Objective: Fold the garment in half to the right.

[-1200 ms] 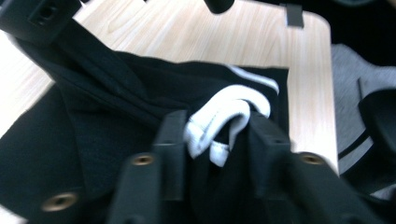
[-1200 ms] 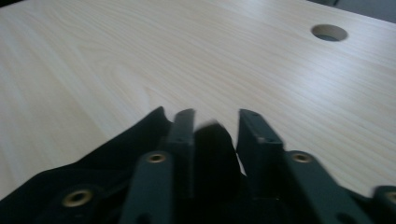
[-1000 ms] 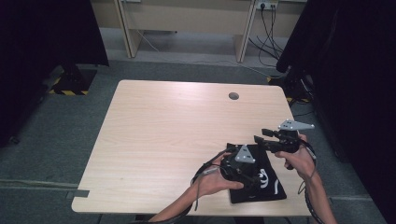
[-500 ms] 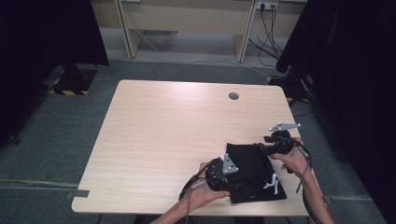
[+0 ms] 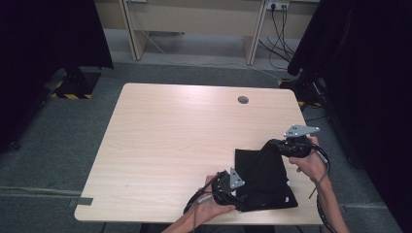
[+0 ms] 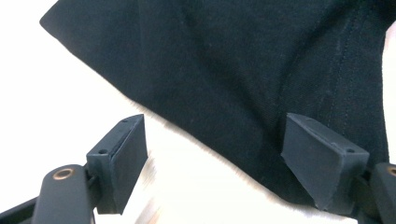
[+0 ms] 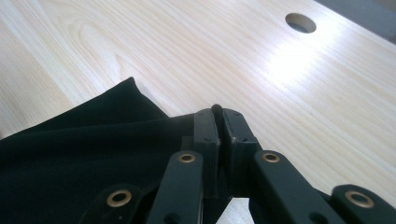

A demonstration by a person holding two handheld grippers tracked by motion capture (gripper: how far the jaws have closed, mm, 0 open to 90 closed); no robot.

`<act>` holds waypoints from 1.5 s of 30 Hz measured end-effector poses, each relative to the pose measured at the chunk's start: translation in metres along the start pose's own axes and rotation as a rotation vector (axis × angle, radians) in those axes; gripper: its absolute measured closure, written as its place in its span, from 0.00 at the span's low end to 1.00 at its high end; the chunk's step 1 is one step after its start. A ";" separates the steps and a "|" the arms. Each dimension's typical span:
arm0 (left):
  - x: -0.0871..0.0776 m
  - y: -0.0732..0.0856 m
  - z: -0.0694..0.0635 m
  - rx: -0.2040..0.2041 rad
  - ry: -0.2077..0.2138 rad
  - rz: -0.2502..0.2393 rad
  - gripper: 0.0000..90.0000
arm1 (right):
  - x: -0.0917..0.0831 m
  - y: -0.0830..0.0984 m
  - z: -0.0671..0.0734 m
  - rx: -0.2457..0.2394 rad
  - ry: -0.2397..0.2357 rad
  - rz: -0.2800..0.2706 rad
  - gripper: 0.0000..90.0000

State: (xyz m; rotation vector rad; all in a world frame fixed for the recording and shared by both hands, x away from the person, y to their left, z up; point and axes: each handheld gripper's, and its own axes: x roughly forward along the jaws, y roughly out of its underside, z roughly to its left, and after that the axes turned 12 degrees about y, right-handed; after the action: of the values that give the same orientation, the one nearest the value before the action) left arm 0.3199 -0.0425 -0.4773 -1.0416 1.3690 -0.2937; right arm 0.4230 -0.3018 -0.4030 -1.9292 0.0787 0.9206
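A black cloth (image 5: 265,179) lies on the near right part of the light wooden table (image 5: 170,136). My right gripper (image 5: 273,144) has just closed and is shut on the cloth's far right corner, holding it up like a tent. In the right gripper view the jaws (image 7: 219,116) meet with a sliver of cloth (image 7: 70,149) pinched between them. My left gripper (image 5: 241,198) sits low at the cloth's near left edge. Its jaws (image 6: 215,140) have just closed a little but stand open, with the edge of the cloth (image 6: 224,60) between them and untouched.
A round cable hole (image 5: 243,100) (image 7: 300,22) lies at the table's far right. Dark curtains hang on both sides. A yellow and black striped base (image 5: 73,92) stands on the floor at the left, and cables trail behind the table.
My left gripper has come down to the table at the cloth's near left edge. My right gripper has shut on the cloth's corner, which now stands raised.
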 end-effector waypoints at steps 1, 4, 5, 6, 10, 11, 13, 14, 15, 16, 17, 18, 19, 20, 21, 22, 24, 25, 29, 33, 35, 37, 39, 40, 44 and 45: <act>-0.001 0.001 0.000 -0.007 -0.001 -0.003 0.24 | 0.002 0.004 0.000 -0.004 0.004 0.010 0.95; -0.002 0.002 0.001 -0.012 0.003 -0.005 0.25 | 0.020 0.028 -0.006 0.000 0.045 0.110 0.95; -0.002 0.002 0.001 -0.015 0.003 -0.004 0.25 | 0.026 0.038 -0.007 0.017 0.031 0.130 0.94; -0.002 0.002 0.001 -0.013 0.004 -0.003 0.25 | 0.030 0.047 -0.008 0.033 0.017 0.141 0.94; -0.002 0.001 0.001 -0.006 0.003 0.004 0.25 | 0.032 0.059 -0.013 0.083 -0.004 0.108 0.93; -0.003 0.002 0.001 -0.005 0.000 0.004 0.25 | 0.033 0.058 -0.013 0.085 -0.003 0.111 0.93; -0.006 0.002 0.003 0.007 -0.008 0.013 0.26 | 0.034 0.054 -0.012 0.073 0.004 0.114 0.91; -0.008 0.003 0.005 0.009 -0.015 0.018 0.26 | 0.036 0.052 -0.010 0.072 0.005 0.112 0.91; -0.010 0.004 0.007 0.007 -0.024 0.023 0.26 | 0.039 0.050 -0.007 0.070 0.004 0.109 0.91; -0.013 0.006 0.011 0.002 -0.034 0.026 0.26 | 0.042 0.046 -0.004 0.066 0.004 0.105 0.90; -0.017 0.008 0.014 -0.001 -0.045 0.029 0.26 | 0.045 0.042 -0.001 0.060 0.007 0.102 0.88; -0.020 0.010 0.017 -0.006 -0.058 0.030 0.26 | 0.049 0.038 0.002 0.054 0.010 0.099 0.86; -0.024 0.012 0.021 -0.010 -0.073 0.031 0.26 | 0.054 0.033 0.005 0.052 0.010 0.094 0.84; -0.027 0.014 0.024 -0.019 -0.083 0.031 0.26 | 0.059 0.028 0.009 0.055 0.010 0.091 0.82; -0.031 0.016 0.027 -0.026 -0.091 0.033 0.26 | 0.064 0.024 0.013 0.054 0.012 0.083 0.78; -0.034 0.018 0.029 -0.027 -0.097 0.036 0.26 | 0.069 0.019 0.016 0.055 0.019 0.078 0.72; -0.040 0.021 0.032 -0.026 -0.094 0.034 0.25 | 0.074 0.010 0.022 0.075 0.038 0.089 0.58; -0.043 0.021 0.034 -0.034 -0.084 0.015 0.25 | 0.072 0.007 0.024 0.091 0.044 0.086 0.54; -0.058 0.012 0.043 -0.063 -0.062 -0.100 0.21 | 0.044 -0.003 0.032 0.102 0.050 0.017 0.48; -0.062 -0.004 0.061 -0.092 -0.100 -0.147 0.20 | 0.012 0.001 0.038 0.133 -0.019 -0.037 0.48; -0.057 -0.011 0.076 -0.119 -0.123 -0.133 0.20 | 0.000 0.008 0.044 0.145 -0.054 -0.034 0.48; -0.049 -0.015 0.089 -0.142 -0.145 -0.120 0.20 | -0.006 0.018 0.051 0.151 -0.080 -0.011 0.48; -0.041 -0.018 0.098 -0.157 -0.151 -0.102 0.20 | -0.011 0.028 0.058 0.143 -0.093 0.016 0.49; -0.036 -0.020 0.103 -0.169 -0.152 -0.094 0.20 | -0.012 0.033 0.061 0.142 -0.102 0.023 0.49; -0.015 -0.023 0.122 -0.215 -0.182 -0.052 0.21 | -0.013 0.047 0.068 0.152 -0.121 0.050 0.55; -0.011 -0.023 0.126 -0.226 -0.190 -0.049 0.21 | -0.012 0.050 0.069 0.154 -0.132 0.057 0.60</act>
State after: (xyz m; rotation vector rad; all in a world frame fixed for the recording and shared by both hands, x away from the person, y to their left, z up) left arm 0.4380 0.0074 -0.4706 -1.2583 1.2248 -0.0733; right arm 0.3543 -0.2781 -0.4496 -1.7281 0.1243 1.0475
